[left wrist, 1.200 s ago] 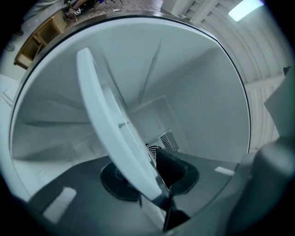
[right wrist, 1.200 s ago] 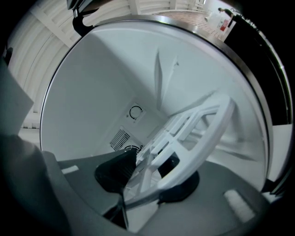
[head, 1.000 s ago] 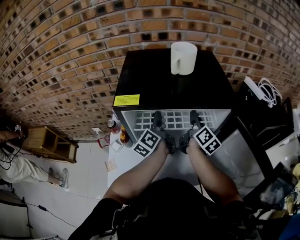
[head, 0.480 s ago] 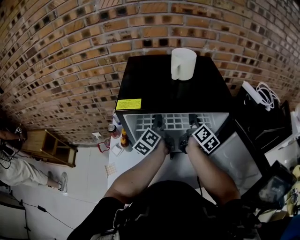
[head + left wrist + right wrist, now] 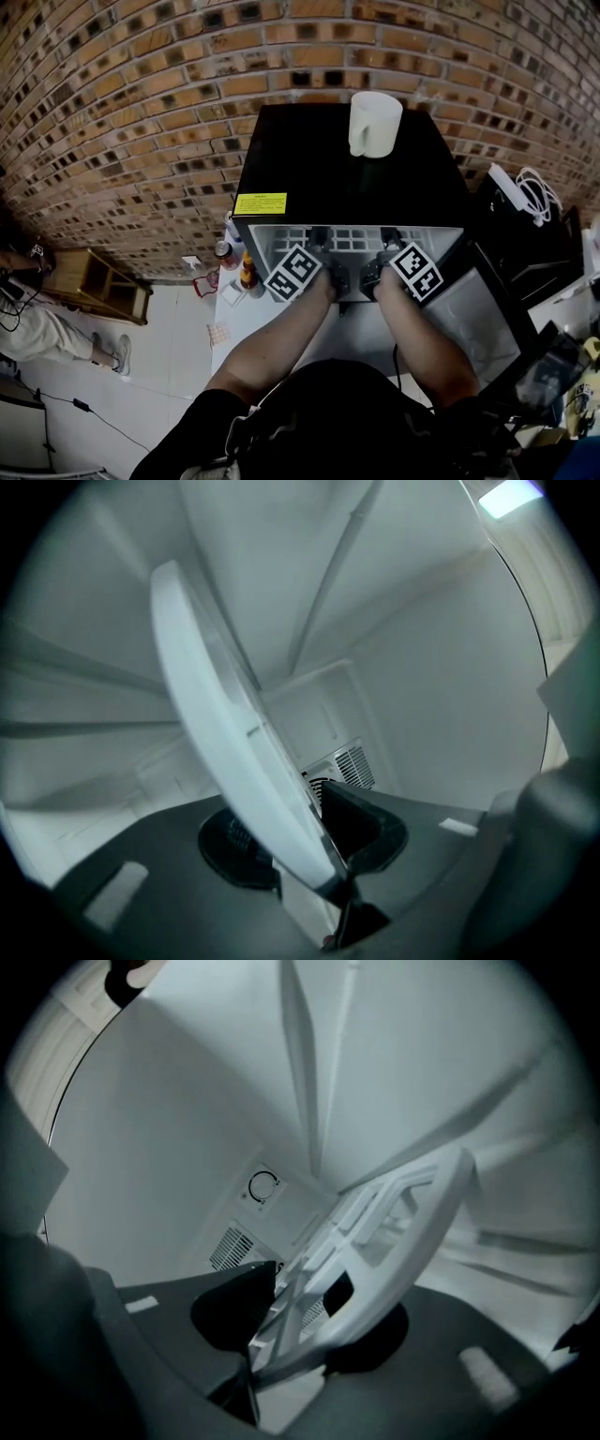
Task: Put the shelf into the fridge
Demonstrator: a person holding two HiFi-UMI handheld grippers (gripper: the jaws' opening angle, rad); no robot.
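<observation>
The white grid shelf [image 5: 352,239] lies level inside the open black fridge [image 5: 347,178], and only its front strip shows under the top edge. My left gripper [image 5: 319,244] and right gripper [image 5: 386,244] reach into the opening side by side at the shelf's front rim. In the left gripper view the shelf's rim [image 5: 225,724] runs between the jaws of the left gripper [image 5: 300,832], which have just been opening. In the right gripper view the shelf [image 5: 394,1222] also lies between the spread jaws of the right gripper [image 5: 309,1316], which have also been opening.
A white mug [image 5: 374,123] stands on the fridge top. The fridge door [image 5: 478,309] hangs open to the right. Bottles [image 5: 246,272] stand on the floor at the fridge's left. A wooden stool [image 5: 94,286] and a seated person [image 5: 37,328] are far left. Behind the fridge is a brick wall.
Less of the shelf's grid shows in front of the fridge's top edge than a second ago. Both grippers sit slightly deeper in the opening.
</observation>
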